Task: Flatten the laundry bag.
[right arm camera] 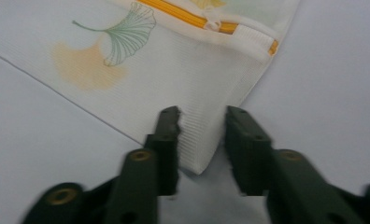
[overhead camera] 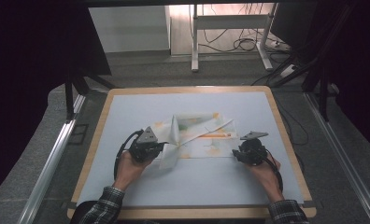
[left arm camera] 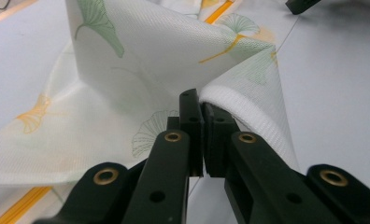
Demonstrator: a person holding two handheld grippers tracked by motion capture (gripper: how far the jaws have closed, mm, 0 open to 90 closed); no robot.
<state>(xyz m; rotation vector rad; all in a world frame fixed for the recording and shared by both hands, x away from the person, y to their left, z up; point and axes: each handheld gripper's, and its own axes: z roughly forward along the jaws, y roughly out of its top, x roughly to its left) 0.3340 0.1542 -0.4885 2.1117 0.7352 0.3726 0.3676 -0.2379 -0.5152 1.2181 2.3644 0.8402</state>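
Note:
A white mesh bag (overhead camera: 197,135) printed with green and orange ginkgo leaves lies on the pale mat (overhead camera: 197,186) in the middle of the table. It has an orange zipper (right arm camera: 183,14). My left gripper (overhead camera: 162,147) is at the bag's left side. In the left gripper view its jaws (left arm camera: 202,105) are shut on a white hemmed edge of the bag (left arm camera: 127,70), and the fabric rises into a peak beyond them. My right gripper (overhead camera: 234,154) is at the bag's near right corner. Its jaws (right arm camera: 202,119) stand apart on either side of that corner of the bag (right arm camera: 127,79).
The mat lies on a wooden table top (overhead camera: 188,212) with a rim all around. A metal rail (overhead camera: 52,158) runs along the left, and another along the right. Desk legs and cables (overhead camera: 239,42) stand on the floor beyond the far edge.

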